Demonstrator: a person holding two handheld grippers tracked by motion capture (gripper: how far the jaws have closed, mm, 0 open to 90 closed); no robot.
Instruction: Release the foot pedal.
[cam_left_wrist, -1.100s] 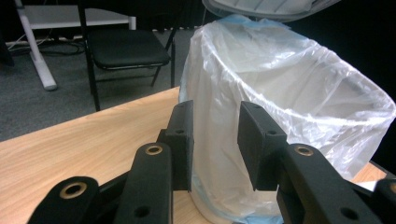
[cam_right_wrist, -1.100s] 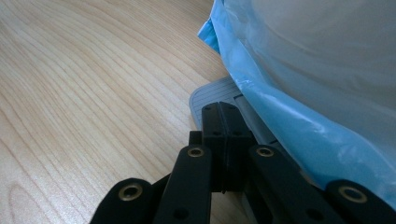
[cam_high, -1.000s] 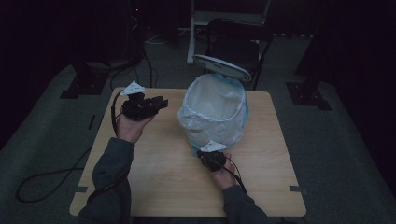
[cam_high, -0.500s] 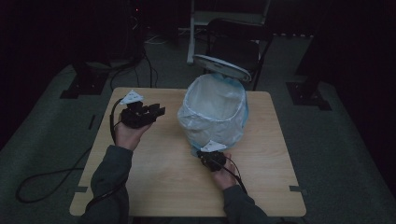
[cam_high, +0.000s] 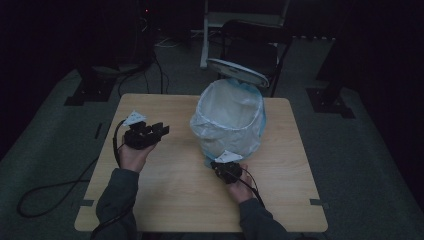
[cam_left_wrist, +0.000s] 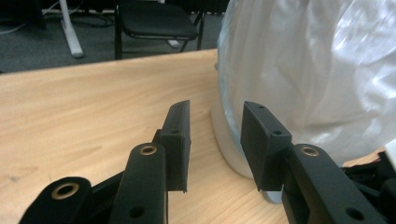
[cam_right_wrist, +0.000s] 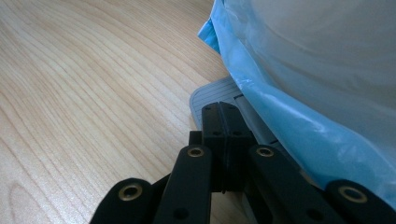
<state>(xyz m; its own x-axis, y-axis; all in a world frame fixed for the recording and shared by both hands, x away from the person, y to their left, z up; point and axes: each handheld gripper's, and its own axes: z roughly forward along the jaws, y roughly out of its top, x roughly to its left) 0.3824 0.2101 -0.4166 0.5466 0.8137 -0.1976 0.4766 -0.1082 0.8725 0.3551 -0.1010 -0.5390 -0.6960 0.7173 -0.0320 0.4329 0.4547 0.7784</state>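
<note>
Right gripper view has the right gripper (cam_right_wrist: 223, 140) closed empty on the bin's pedal (cam_right_wrist: 217, 95), so pressing could tip the bagged bin (cam_high: 230, 117) toward twelve o'clock, with the open left gripper (cam_high: 159, 130) well clear at nine.

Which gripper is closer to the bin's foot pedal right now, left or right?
Right. The right gripper sits shut at the bin's base, its tips over the grey pedal. The left gripper is open, off to the bin's side above the table.

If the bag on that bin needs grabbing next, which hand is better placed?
Probably the left. The left gripper is open, aimed at the bag. The right gripper is shut, low by the bin's pedal.
</note>
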